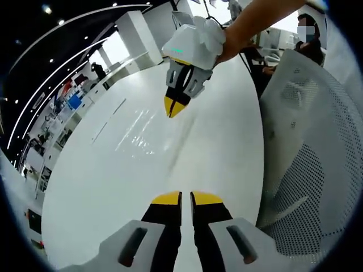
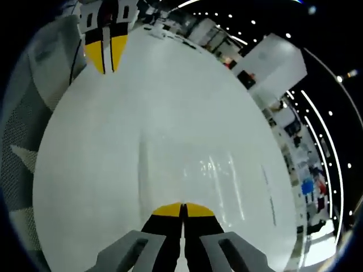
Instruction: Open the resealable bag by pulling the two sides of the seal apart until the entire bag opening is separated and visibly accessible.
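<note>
Presently: both grippers held over a white table with a clear resealable bag lying flat between them.

Left gripper view: the left gripper (image 1: 186,198) rises from the bottom centre, its yellow-tipped jaws nearly together with a narrow gap, holding nothing. The right gripper (image 1: 173,107) enters from the upper centre, held by a hand (image 1: 211,35) in a white glove, its jaws closed to a point just above the tabletop. The resealable bag (image 1: 142,131) lies flat on the white table (image 1: 102,187), centre frame, visible mainly by its glossy reflections; neither gripper touches it. A white mesh chair (image 1: 309,153) stands at the right. Right gripper view: the right gripper (image 2: 183,211) at bottom centre has its jaws pressed together; the bag (image 2: 218,170) lies just beyond them, right of centre; the left gripper (image 2: 106,56) sits at upper left, jaws nearly together.
</note>
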### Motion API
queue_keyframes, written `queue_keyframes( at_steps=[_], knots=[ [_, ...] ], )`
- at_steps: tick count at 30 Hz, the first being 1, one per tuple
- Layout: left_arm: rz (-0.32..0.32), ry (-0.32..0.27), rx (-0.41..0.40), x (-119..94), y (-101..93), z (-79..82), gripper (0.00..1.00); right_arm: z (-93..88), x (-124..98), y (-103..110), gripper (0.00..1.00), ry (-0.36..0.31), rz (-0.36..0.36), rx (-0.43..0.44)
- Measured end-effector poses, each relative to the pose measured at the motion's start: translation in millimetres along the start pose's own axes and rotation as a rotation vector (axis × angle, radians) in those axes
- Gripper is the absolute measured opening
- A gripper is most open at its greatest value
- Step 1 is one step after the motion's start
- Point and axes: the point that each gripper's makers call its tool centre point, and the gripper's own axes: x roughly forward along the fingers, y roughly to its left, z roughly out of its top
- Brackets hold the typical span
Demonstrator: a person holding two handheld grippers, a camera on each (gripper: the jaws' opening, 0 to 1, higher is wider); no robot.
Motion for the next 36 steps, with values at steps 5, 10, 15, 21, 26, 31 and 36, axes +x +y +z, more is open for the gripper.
queue_keyframes(
  at_steps=[5,10,15,21,26,31,36],
  knots=[
    [-0.004,0.008,-0.001,1,-0.4,-2.2,0.04,-3.5,4,5,0.00,-0.007,0.046,0.090],
    [-0.001,0.001,-0.006,1,0.4,-1.3,0.05,1.6,-1,10,0.00,-0.058,0.060,0.206],
    [0.002,-0.011,-0.036,1,2.0,-1.1,0.06,7.4,-3,9,0.02,-0.083,0.071,0.290],
    [0.012,-0.042,-0.091,-1,3.1,0.4,0.06,13.6,-3,14,0.07,-0.111,0.098,0.342],
    [0.012,-0.038,-0.094,-3,-0.4,-4.8,0.07,13.8,-4,19,0.07,-0.121,0.107,0.370],
    [0.020,-0.062,-0.132,-9,-3.0,-6.2,0.07,15.5,-10,19,0.08,-0.143,0.098,0.397],
    [0.022,-0.057,-0.134,-13,-7.3,-11.9,0.08,13.0,-13,16,0.12,-0.148,0.087,0.453]
  ],
)
